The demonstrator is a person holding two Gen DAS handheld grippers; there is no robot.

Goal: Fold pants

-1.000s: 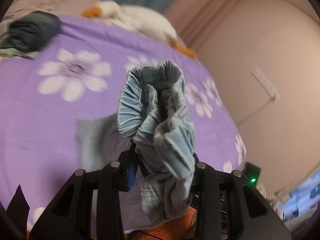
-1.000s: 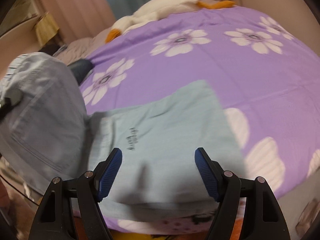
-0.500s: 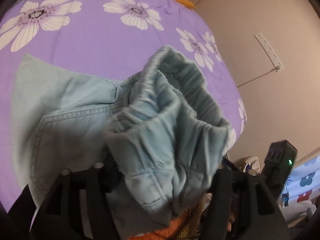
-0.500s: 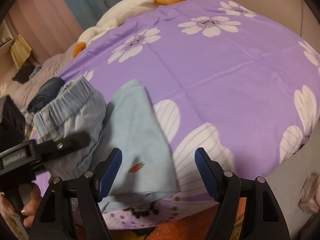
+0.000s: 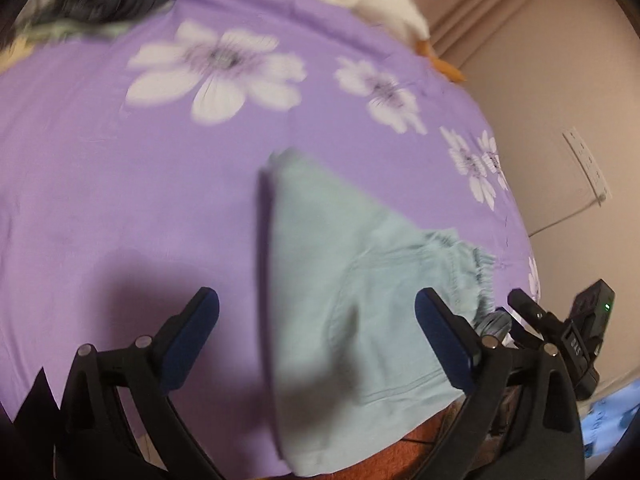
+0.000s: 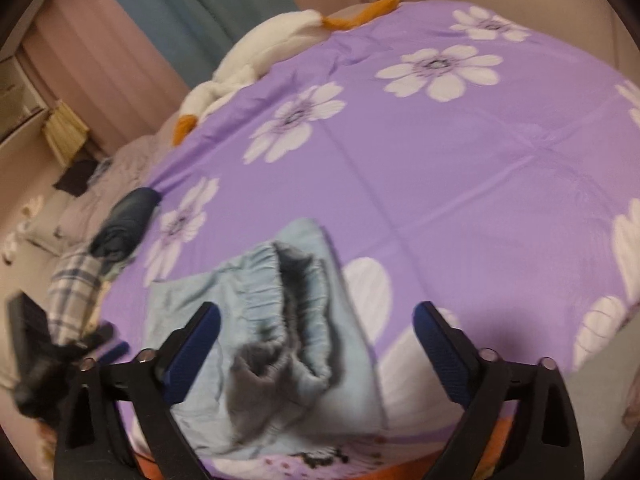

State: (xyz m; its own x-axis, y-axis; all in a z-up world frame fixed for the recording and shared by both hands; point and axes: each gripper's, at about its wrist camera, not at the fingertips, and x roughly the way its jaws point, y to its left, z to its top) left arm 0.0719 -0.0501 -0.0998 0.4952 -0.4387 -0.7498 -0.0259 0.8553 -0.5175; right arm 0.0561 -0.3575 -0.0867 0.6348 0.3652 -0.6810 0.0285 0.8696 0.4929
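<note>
Now the light blue pants lie folded on the purple flowered bedspread near the bed's front edge, the gathered elastic waistband bunched on top toward the right side. Both tools hang above the cloth without touching it. The left gripper has its blue-padded fingers spread wide, with nothing between them. The right gripper is likewise spread wide over the waistband, holding nothing. A small dark print sits at the pants' lower hem in the right wrist view, too blurred to read. Beyond, a white stuffed duck with orange feet lies at the bed's far edge, and a dark rolled garment rests on a plaid cloth.
</note>
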